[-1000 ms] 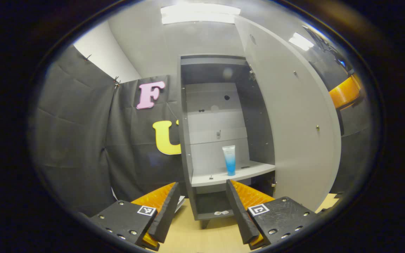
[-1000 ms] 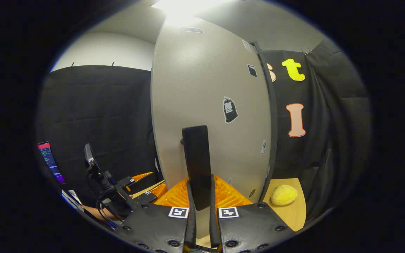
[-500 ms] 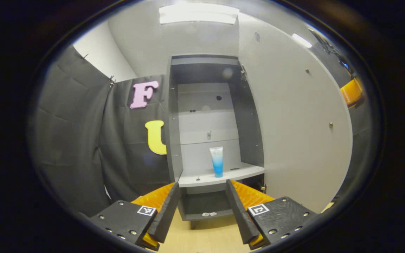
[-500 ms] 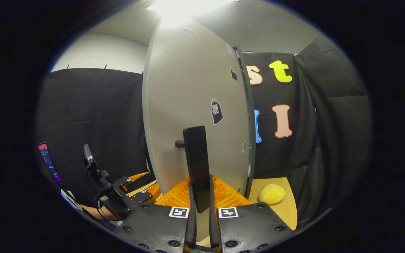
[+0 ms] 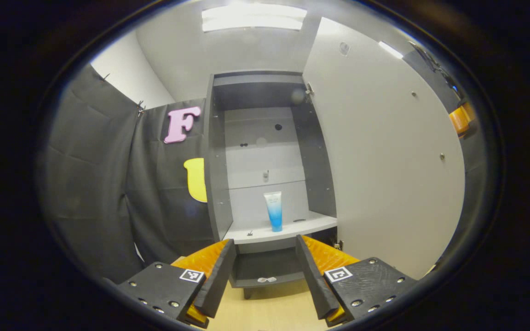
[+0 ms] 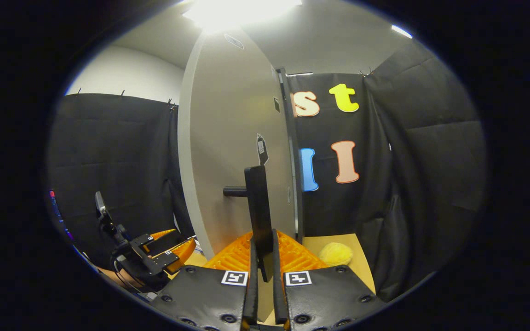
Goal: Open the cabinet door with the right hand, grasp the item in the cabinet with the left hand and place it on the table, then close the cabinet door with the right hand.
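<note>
The grey cabinet (image 5: 216, 184) stands open, its door (image 5: 384, 151) swung out to the right in the left gripper view. A blue-and-white tube (image 5: 273, 211) stands upright on the cabinet's shelf (image 5: 292, 229). My left gripper (image 5: 264, 266) is open, held in front of the shelf and short of the tube. In the right gripper view my right gripper (image 6: 262, 276) is shut on the door's black bar handle (image 6: 258, 211). The left gripper (image 6: 154, 248) also shows at the lower left of that view, beside the door (image 6: 228, 151).
A yellow plush ball (image 6: 335, 253) lies on the wooden table (image 6: 361, 257) to the right of the door. Black cloth walls close the booth. A lower cabinet compartment (image 5: 265, 266) sits under the shelf. A lit screen edge (image 6: 55, 207) is at far left.
The right gripper has pulled the door further open, so it now shows more edge-on in the right gripper view. The left gripper view shifted, with the cabinet and tube drifting left.
</note>
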